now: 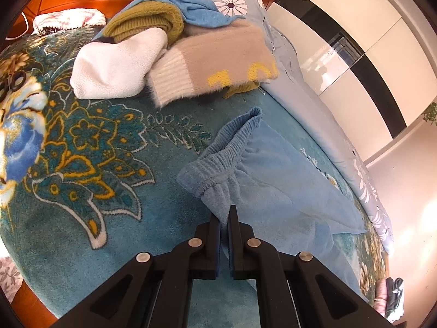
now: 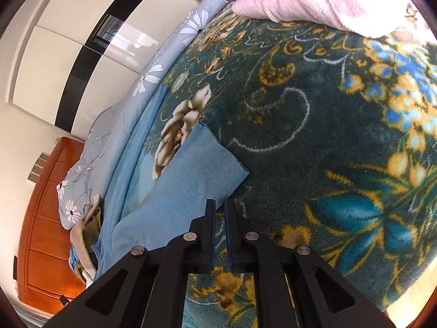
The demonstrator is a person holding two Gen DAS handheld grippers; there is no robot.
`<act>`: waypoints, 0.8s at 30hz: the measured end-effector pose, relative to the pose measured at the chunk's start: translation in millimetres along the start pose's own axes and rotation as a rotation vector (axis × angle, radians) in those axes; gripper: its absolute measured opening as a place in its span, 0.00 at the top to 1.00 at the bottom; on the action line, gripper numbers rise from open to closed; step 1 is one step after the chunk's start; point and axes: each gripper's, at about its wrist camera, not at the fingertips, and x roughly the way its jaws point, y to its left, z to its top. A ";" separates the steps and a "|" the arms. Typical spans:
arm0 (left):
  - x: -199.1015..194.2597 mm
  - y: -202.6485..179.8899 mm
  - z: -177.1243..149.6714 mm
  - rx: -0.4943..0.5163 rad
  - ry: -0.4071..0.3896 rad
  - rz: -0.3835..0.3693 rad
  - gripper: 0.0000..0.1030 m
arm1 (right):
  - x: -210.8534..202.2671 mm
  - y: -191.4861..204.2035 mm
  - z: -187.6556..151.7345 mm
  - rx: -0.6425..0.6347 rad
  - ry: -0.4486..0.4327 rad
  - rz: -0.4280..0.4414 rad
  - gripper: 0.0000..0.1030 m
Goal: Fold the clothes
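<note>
Fingers of both grippers [image 1: 224, 213] [image 2: 219, 205] apparently pinch the blue trousers' [image 1: 273, 169] near edge.

Right past your left jaws you've got light blue fleece trousers [image 1: 273, 175] on a teal blanket [image 1: 109, 142] with gold-outlined flowers and a big blue bloom. Further ahead the pile goes white fleece [image 1: 114, 65], olive knit [image 1: 147, 22], and a beige sweater [image 1: 218, 63] with yellow lettering. Beyond your right jaws there's a pale pink fleece [image 2: 306, 0], and off to their left a grey-blue sheet [image 2: 153, 76] with white daisies.
</note>
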 end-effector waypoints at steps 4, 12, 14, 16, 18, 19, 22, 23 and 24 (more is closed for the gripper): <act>-0.7 0.6 0.8 -0.002 0.010 -0.004 0.95 | 5.4 6.1 -8.0 0.022 -0.025 0.014 0.69; 2.1 2.9 -1.5 -0.011 0.017 -0.005 0.95 | 11.0 6.6 -19.3 0.093 -0.048 0.086 0.62; 2.2 3.7 -1.1 -0.014 0.019 -0.005 0.95 | 13.7 7.2 -19.0 0.099 -0.052 0.099 0.64; 2.1 4.6 -0.6 -0.017 0.021 -0.007 0.95 | 17.8 6.0 -17.4 0.113 -0.050 0.118 0.82; 1.9 5.6 0.0 -0.023 0.024 -0.012 0.95 | 24.3 1.7 -16.1 0.143 -0.029 0.137 0.96; 1.4 6.1 1.1 -0.027 0.024 -0.016 0.95 | 24.7 0.0 -14.9 0.154 -0.028 0.153 0.96; -3.5 4.5 8.4 -0.034 0.019 -0.048 0.95 | 7.9 5.3 -3.4 0.138 -0.075 0.224 0.97; -5.8 1.6 11.2 -0.031 0.015 -0.064 0.95 | 0.3 9.1 1.9 0.124 -0.095 0.252 0.97; -7.6 -2.9 14.2 -0.026 0.011 -0.077 0.95 | -6.3 15.2 7.5 0.101 -0.112 0.271 0.97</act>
